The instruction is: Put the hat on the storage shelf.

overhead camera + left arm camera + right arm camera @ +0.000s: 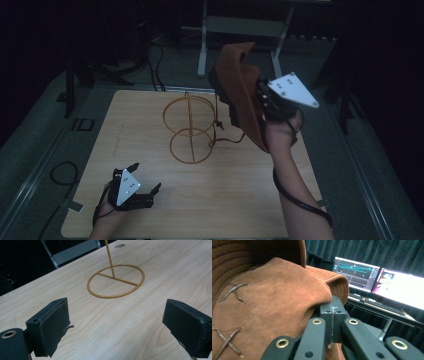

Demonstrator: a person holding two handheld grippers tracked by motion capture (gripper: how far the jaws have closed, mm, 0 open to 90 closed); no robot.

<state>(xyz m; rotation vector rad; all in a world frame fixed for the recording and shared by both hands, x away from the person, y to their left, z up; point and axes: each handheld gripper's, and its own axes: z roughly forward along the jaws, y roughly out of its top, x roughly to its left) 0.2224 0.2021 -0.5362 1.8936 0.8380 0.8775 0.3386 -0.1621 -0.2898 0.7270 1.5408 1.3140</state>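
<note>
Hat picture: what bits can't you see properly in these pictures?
- Hat, right gripper view: its left and top are cut off by the picture's edges, so its whole shape can't be seen.
- Wire stand, left gripper view: the pole and top ring run off the top edge.
- Screens, right gripper view: the writing is too small and blurry to read.
- Room behind the table, high view: too dark to make out.
</note>
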